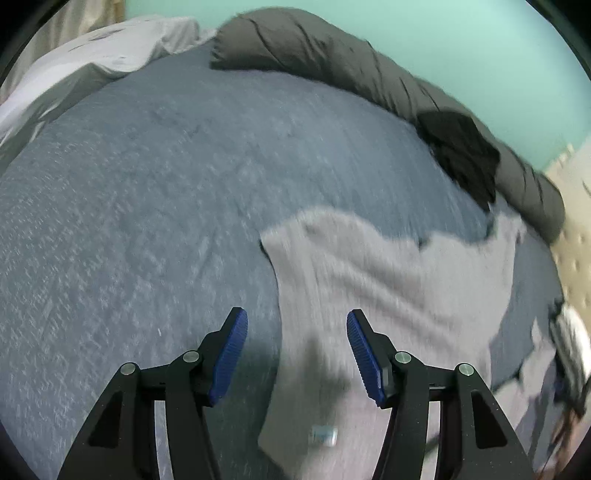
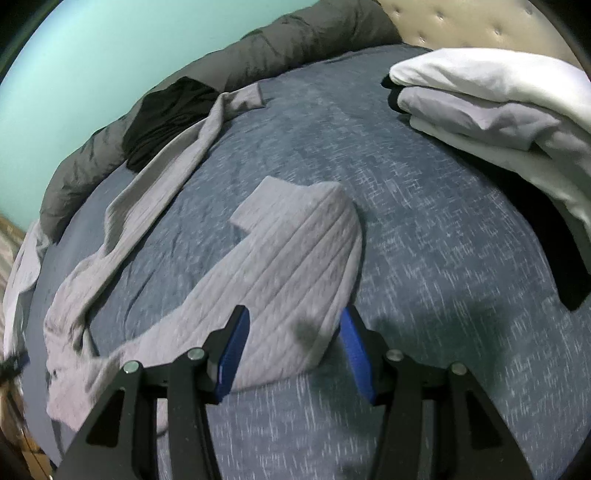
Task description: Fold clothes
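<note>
Mint-green wall (image 1: 443, 44), blue bedspread (image 1: 147, 221), beige tufted headboard (image 2: 480, 26)

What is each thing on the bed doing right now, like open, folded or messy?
Left hand-held gripper: open, holding nothing.
Right hand-held gripper: open, empty, over the grey sweater.
Grey sweater: spread out, not folded, one sleeve stretched away.
Black garment: crumpled, unfolded, against the rolled blanket.
Dark grey blanket: rolled up along the bed's edge.
Stack of clothes: folded, piled.
</note>
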